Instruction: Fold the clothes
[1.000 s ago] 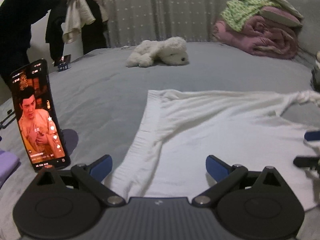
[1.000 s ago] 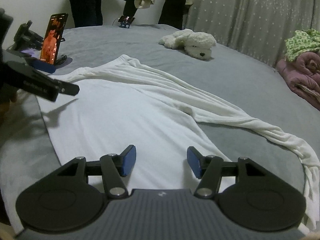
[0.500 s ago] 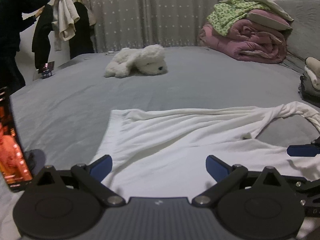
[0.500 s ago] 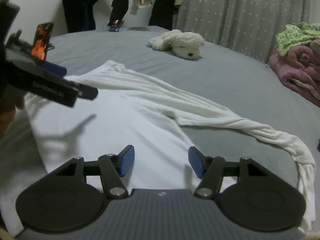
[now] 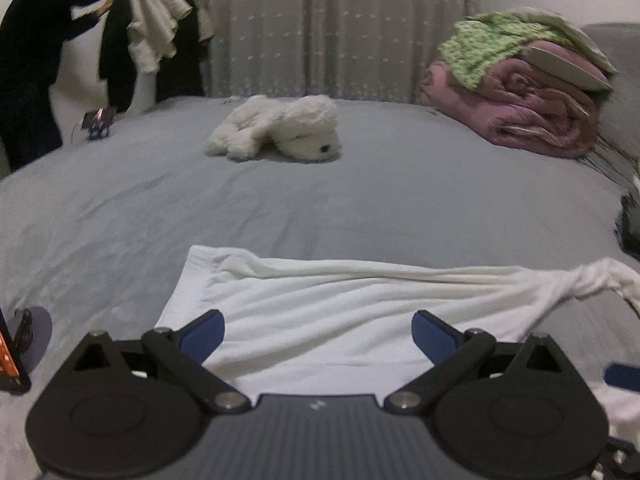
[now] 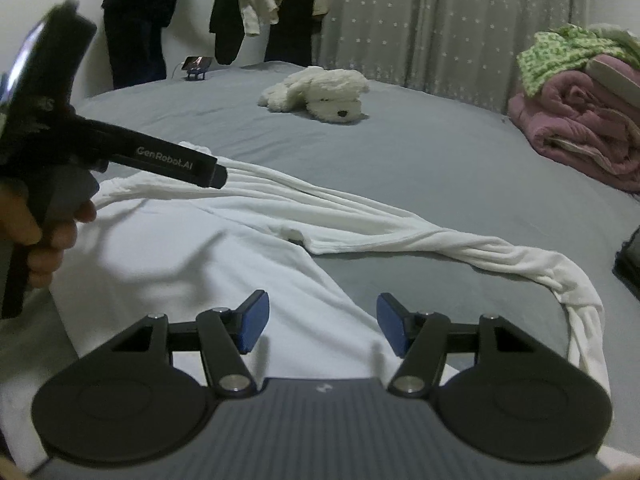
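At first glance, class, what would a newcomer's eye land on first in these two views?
The white garment spread on the grey bed, one long sleeve trailing right. Behind it lies a white plush dog, with pink quilts stacked at the far right. Both grippers hover open over the cloth.

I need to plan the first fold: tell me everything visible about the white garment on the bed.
The white long-sleeved top looks like soft knit, lying spread flat on the grey bedsheet. One long sleeve trails out bunched and twisted, its cuff end curling back. Nothing grips it; both hand-held grippers hover open above it.
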The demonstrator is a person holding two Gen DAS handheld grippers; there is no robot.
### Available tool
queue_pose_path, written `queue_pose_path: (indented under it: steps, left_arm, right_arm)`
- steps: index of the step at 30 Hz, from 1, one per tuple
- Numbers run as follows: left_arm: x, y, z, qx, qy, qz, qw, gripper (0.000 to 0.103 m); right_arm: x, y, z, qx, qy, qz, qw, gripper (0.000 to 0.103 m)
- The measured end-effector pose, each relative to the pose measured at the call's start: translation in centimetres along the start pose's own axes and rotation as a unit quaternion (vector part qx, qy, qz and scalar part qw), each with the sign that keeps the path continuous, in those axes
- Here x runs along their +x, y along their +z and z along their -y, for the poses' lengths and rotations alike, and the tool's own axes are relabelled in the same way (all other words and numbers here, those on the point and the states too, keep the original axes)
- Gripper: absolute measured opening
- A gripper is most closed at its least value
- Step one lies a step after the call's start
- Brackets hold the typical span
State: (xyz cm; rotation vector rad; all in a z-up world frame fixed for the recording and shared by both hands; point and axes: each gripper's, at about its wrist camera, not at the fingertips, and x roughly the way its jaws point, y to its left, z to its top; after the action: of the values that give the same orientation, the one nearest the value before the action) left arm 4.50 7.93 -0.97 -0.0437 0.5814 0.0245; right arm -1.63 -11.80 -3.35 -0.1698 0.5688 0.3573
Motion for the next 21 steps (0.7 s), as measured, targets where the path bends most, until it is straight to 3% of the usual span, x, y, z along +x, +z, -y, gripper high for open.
queue_pose_path:
  steps: [4,10,16,21]
  left_arm:
    - [-0.1,0.3,-1.4,-0.035,0.01,0.021,0.9991,0.1]
    - [0.7,0.8,-3.1,-0.075,0.023,-0.003,0.9969,0.1]
    - [1.9,1.3,-5.1,-0.107,0.048,-0.035,0.9924,0.092]
    - [2.3,2.5,-7.4,-0.151,0.04,-0.039,0.9869,0.084]
  right_arm:
    - [0.1,1.0,1.0,0.037,-0.003,0.007,0.999,0.063]
    - [2.2,3.9,2.4,0.102,0.006,0.01,0.995,0.062]
    - [6.7,7.2,0.4,0.076,0.035,-0.003,0.996,0.032]
    - [10.5,8.5,-1.0,0.04,0.022,-0.02,0.999,0.031]
